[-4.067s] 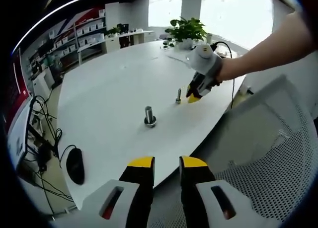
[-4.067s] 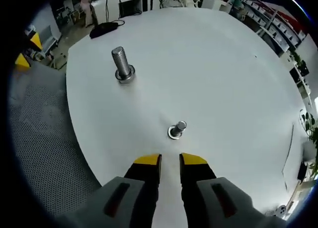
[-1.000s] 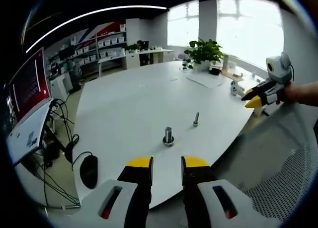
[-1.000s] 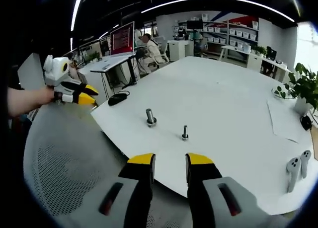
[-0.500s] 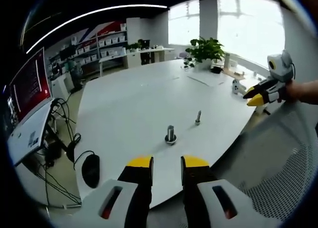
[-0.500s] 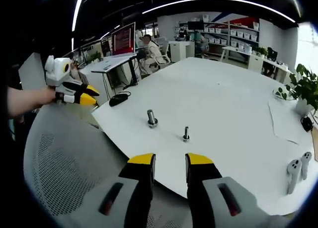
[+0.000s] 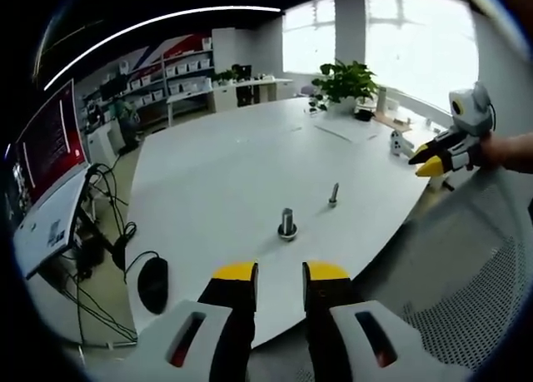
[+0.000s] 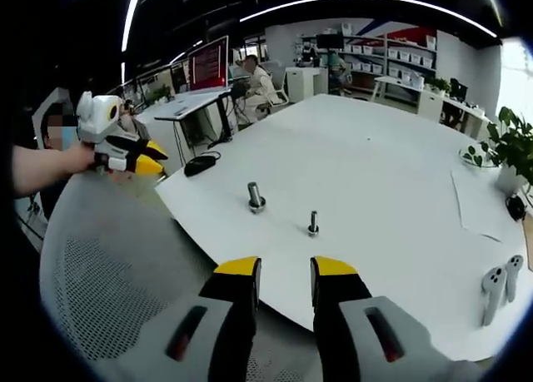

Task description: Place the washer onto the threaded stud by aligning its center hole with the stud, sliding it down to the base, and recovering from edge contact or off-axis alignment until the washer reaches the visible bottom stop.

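Observation:
Two upright threaded studs stand near the front edge of the white table. The thick stud has a metal ring around its base. The thin stud stands to its right, its base too small to make out. In the right gripper view the thick stud is on the left and the thin stud has a wider base. My left gripper is open, empty and well back from the table. My right gripper is also open and empty. A hand holds each gripper off the table's edge: right gripper, left gripper.
A white mesh chair back lies between both grippers and the table. A black mouse sits near the left edge. At the far side are a potted plant, paper, and white controllers. A monitor stands at the left.
Four seconds ago the right gripper was right by the thin stud; both grippers have since drawn back over the chair. In the last second the views have only drifted slightly.

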The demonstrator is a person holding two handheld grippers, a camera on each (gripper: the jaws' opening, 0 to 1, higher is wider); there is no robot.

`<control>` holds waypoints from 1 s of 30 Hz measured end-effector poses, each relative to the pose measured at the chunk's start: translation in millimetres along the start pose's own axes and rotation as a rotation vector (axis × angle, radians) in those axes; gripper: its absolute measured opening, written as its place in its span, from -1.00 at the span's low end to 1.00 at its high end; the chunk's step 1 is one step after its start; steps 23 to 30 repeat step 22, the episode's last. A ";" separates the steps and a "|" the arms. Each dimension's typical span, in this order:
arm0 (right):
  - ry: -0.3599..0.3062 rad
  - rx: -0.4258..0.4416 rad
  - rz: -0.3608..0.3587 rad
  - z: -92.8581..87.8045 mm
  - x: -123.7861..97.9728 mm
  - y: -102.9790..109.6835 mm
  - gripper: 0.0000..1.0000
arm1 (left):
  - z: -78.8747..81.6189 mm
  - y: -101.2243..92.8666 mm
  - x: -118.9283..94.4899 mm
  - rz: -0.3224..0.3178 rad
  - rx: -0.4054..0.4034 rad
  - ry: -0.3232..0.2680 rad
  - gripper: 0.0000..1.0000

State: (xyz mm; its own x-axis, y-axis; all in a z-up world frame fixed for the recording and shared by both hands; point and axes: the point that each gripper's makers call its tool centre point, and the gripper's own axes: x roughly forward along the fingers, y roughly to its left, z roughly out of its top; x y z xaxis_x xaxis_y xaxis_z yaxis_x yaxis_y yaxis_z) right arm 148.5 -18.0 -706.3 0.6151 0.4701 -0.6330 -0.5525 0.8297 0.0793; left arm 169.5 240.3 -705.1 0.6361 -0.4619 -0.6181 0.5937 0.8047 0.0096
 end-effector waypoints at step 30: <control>0.040 0.000 -0.020 -6.9 3.0 -3.2 -0.47 | -4.6 -2.8 2.1 -0.020 -0.010 0.027 -0.61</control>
